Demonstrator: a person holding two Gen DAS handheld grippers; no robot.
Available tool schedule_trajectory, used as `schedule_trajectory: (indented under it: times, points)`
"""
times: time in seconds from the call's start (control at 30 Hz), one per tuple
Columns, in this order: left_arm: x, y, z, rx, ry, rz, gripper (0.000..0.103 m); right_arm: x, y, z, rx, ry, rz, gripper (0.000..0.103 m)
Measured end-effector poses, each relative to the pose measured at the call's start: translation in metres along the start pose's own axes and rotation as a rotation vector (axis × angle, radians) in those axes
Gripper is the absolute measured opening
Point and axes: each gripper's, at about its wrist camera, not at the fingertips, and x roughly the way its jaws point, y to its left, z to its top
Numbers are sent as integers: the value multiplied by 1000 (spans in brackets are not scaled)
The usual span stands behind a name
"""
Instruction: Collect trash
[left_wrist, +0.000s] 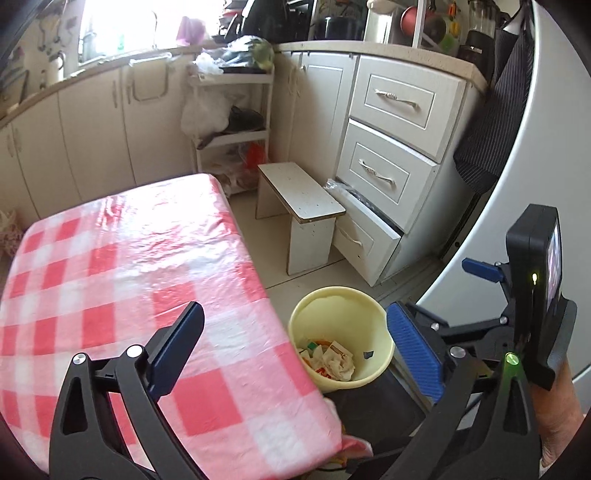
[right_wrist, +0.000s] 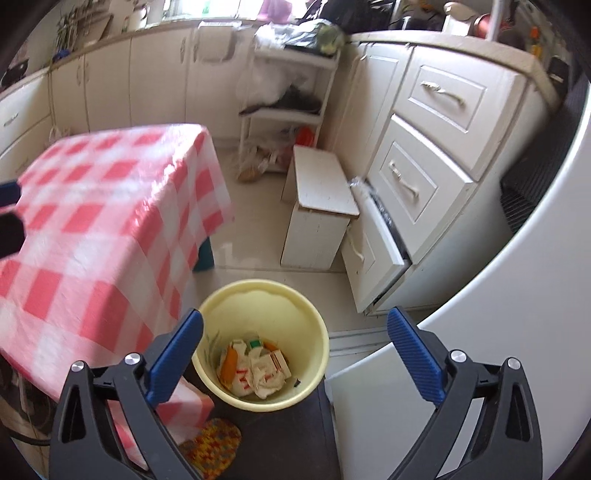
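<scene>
Overhead, both tools hang spread wide with nothing between the fingers: the left tool above the edge of the checked surface, the right tool above the bin. One yellow bin stands on the floor beside the surface, holding crumpled paper and wrappers. One white stool sits behind it, near three drawers, the lowest pulled open.
</scene>
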Motion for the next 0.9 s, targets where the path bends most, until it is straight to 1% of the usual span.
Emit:
schedule_trajectory:
  times: [0.07, 0.2, 0.37, 0.47, 0.63, 0.77, 0.9]
  points:
    - [-8, 4, -2, -1, -3, 10, 96, -7, 3, -2, 21, -8, -19, 95]
    - [-26, 12, -8, -11, -19, 29, 96, -31, 16, -10, 39, -58, -56, 95]
    - [-46, 19, -17, -8, -29, 41, 96, -54, 30, -20, 80, -102, -28, 95]
    - [-60, 19, -26, 12, -36, 53, 96, -67, 37, -26, 107, -127, -15, 95]
    - [-79, 19, -42, 40, -50, 71, 96, -86, 50, -36, 126, -171, -72, 95]
    - [-94, 16, -54, 66, -73, 105, 96, -102, 49, -47, 184, -202, -85, 95]
    - [-109, 14, -66, 82, -97, 113, 96, -112, 48, -58, 242, -207, -110, 95]
